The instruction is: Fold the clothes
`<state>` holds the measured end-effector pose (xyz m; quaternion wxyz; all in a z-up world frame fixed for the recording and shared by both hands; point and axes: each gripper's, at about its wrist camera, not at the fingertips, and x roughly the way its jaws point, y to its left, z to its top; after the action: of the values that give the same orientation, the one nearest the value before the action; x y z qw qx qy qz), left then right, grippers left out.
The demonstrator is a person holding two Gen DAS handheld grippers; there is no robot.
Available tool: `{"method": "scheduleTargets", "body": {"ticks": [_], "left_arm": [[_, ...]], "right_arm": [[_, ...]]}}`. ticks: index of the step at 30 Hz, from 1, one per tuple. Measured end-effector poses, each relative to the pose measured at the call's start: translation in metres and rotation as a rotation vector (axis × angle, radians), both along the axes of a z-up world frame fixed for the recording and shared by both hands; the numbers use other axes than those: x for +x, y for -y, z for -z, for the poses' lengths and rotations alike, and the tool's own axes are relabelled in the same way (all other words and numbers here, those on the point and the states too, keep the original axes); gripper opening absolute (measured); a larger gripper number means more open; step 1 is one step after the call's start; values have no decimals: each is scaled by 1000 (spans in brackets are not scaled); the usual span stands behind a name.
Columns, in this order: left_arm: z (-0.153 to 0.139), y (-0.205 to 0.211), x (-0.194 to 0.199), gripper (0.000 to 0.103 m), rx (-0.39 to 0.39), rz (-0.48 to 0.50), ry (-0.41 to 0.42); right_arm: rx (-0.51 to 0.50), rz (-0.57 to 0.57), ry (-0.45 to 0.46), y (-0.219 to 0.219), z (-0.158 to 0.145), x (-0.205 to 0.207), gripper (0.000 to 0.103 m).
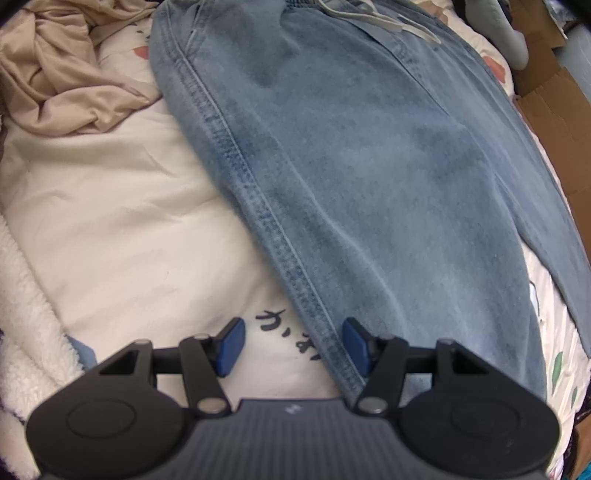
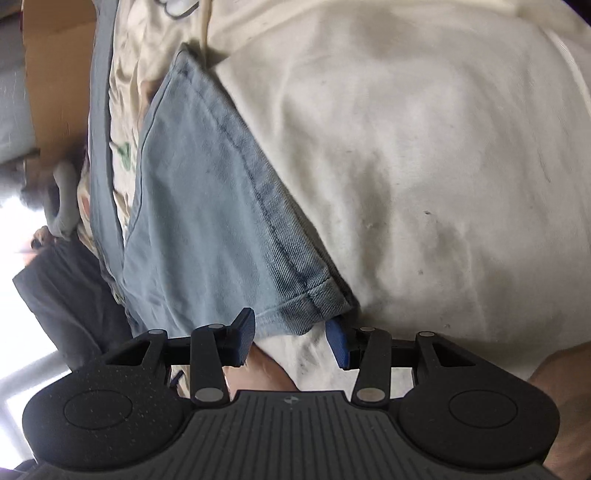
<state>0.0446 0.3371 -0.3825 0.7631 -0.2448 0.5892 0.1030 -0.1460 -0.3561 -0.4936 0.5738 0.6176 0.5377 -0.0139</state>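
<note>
Light blue jeans (image 1: 369,166) lie flat on a cream quilt (image 1: 118,206), waistband and white drawstring (image 1: 373,18) at the far end. My left gripper (image 1: 294,347) points down over the jeans' left side seam, open, with the seam edge lying under the gap beside the right pad (image 1: 356,345). In the right wrist view a jeans leg (image 2: 207,206) ends in a stitched hem (image 2: 306,310) just ahead of my right gripper (image 2: 291,338). Its jaws stand open, the hem corner at the fingertips, and neither pad presses on it.
A crumpled beige garment (image 1: 62,70) lies at the far left and a white fleece blanket (image 1: 26,332) at the near left. Cardboard boxes (image 1: 546,96) stand past the bed's right edge. A person's bare skin (image 2: 266,369) shows under the right gripper.
</note>
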Motion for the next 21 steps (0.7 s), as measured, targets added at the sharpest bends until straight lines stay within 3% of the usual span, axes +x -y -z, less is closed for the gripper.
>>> {"method": "scheduleTargets", "body": {"ticks": [9,17,20,21], "left_arm": [[0,-7,1,62,4,-6,7],[0,-10,2,62,-8,-17,15],[0,-17,1,61,-30,-58,38],[0,-19,1,61,-36,-77,44]], "right_arm": [[-2,155,66,20,-10,-20,45],[0,80,117,13,-12,2,44],[-26,43,106,12,-8,13,34],[-37,32,103,12,-8,16,22]]}}
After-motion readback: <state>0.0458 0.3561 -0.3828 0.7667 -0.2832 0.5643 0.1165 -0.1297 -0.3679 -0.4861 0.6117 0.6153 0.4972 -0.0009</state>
